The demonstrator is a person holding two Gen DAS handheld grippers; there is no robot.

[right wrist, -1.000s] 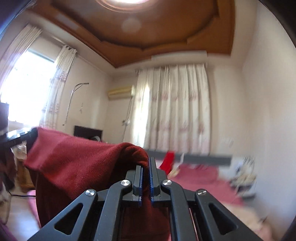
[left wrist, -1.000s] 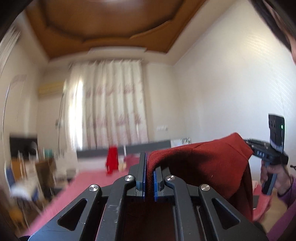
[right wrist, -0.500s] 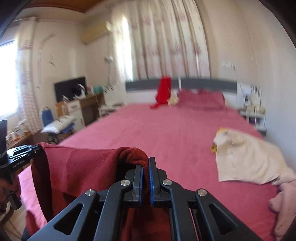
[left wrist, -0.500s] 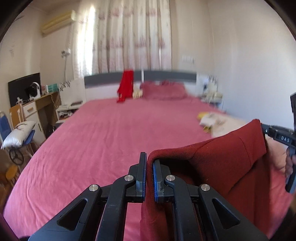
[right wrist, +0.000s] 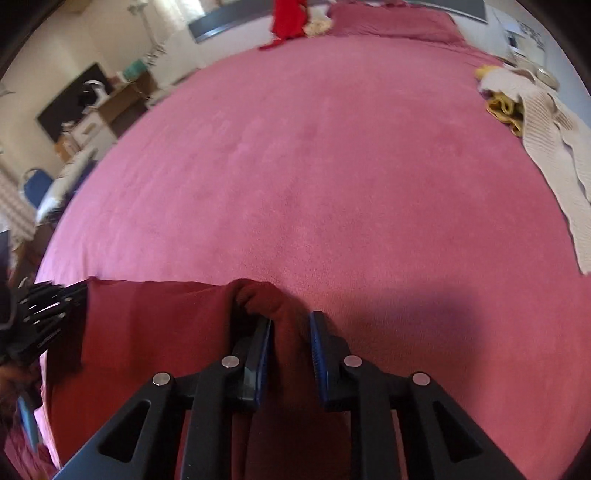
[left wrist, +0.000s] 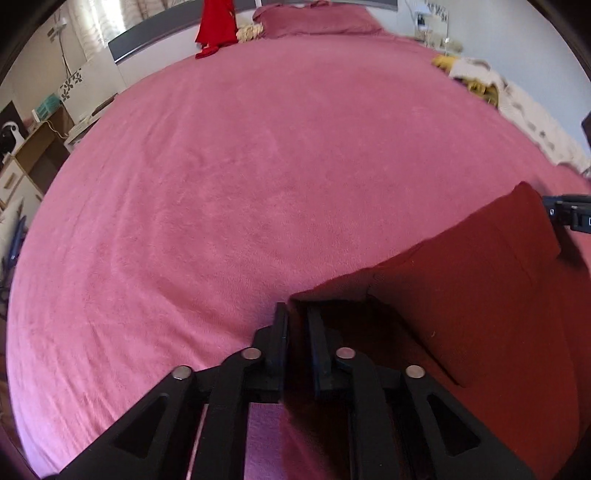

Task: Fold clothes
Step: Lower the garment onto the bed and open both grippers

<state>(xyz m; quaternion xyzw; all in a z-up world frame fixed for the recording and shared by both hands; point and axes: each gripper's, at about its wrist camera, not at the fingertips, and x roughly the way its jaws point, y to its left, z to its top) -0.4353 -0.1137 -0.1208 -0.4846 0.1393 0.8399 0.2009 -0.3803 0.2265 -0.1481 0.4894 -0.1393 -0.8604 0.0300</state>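
Observation:
A dark red garment (left wrist: 480, 295) is stretched between my two grippers low over the near edge of a pink bed (left wrist: 258, 166). My left gripper (left wrist: 297, 325) is shut on its left corner. My right gripper (right wrist: 290, 325) holds the other corner, a bunched fold (right wrist: 266, 295) between its fingers; the jaws stand a little apart around the cloth. The right gripper shows at the right edge of the left wrist view (left wrist: 569, 218), the left gripper at the left edge of the right wrist view (right wrist: 40, 314).
A cream knitted garment (right wrist: 546, 136) and a yellow cloth (right wrist: 502, 107) lie on the bed's right side. A bright red garment (right wrist: 288, 18) and a pillow (right wrist: 388, 18) sit at the headboard. A desk and chair (right wrist: 74, 122) stand left of the bed.
Both grippers have tipped down from facing the ceiling and curtains to facing the bed, lowering the red garment toward its near edge. Both still grip it.

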